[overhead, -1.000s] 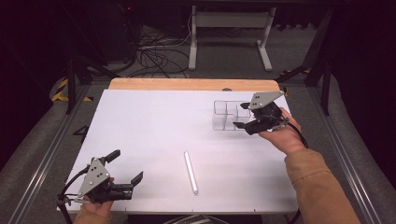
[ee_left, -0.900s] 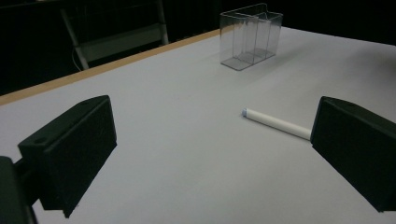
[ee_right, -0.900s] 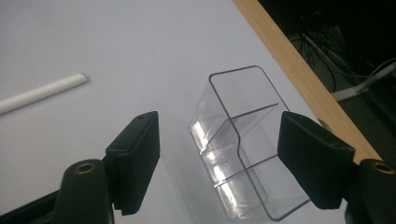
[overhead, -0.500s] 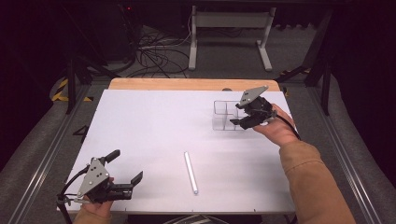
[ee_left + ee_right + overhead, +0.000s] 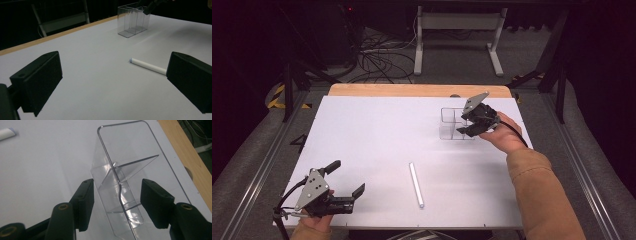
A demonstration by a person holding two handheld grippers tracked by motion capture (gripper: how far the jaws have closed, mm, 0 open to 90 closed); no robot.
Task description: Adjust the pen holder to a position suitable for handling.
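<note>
A clear plastic container (image 5: 449,123) with inner dividers stands at the table's far right. My right gripper (image 5: 467,124) is open at its right end. In the right gripper view the jaws straddle one long wall of the container (image 5: 130,167), and my right gripper (image 5: 120,202) has not closed on it. A white tube (image 5: 416,184) lies near the front middle of the table. My left gripper (image 5: 345,178) hovers open at the front left corner with nothing in it. The left gripper view looks past my left gripper (image 5: 112,82) to the tube (image 5: 147,66) and the container (image 5: 133,21).
The white table top (image 5: 377,140) ends in a wooden strip (image 5: 412,90) along the far edge. Beyond it are floor cables (image 5: 377,55) and a metal stand (image 5: 457,30). Metal rails run along both sides of the table.
My right gripper has moved left and slightly away from me, onto the right end of the clear container. The left gripper and the tube have stayed put.
</note>
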